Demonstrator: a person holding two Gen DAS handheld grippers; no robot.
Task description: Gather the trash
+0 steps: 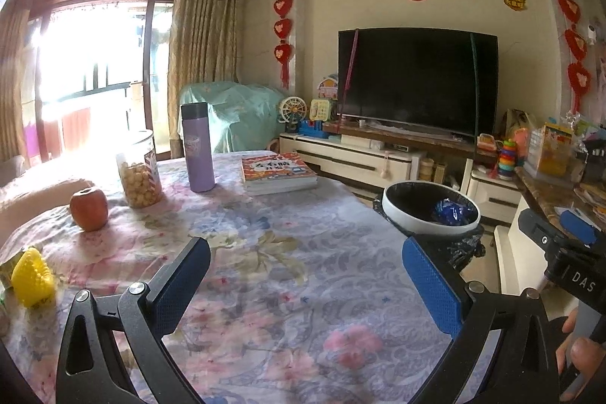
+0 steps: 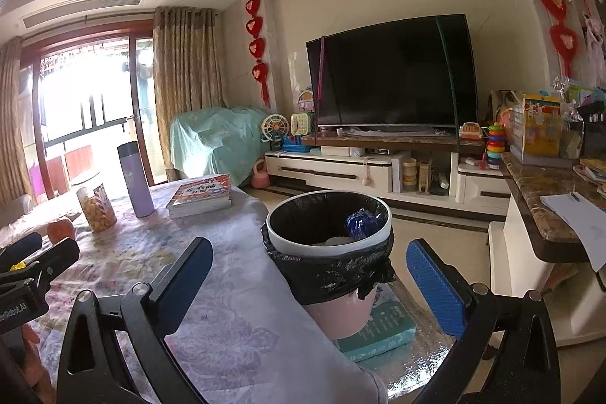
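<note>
Nearest, the left gripper [image 1: 305, 281] and the right gripper [image 2: 308, 281] each hold their blue-padded fingers [image 1: 181, 284] spread wide with nothing between them, the left over the flower-patterned table [image 1: 265, 271] and the right over the table's edge in front of the trash bin [image 2: 327, 241]. The bin, lined with a black bag, stands on the floor just beside the table and holds a crumpled blue wrapper [image 2: 361, 222]. Farther back on the table are an apple [image 1: 89, 209], a snack jar [image 1: 138, 173], a purple bottle [image 1: 197, 146] and stacked books [image 1: 278, 171].
</note>
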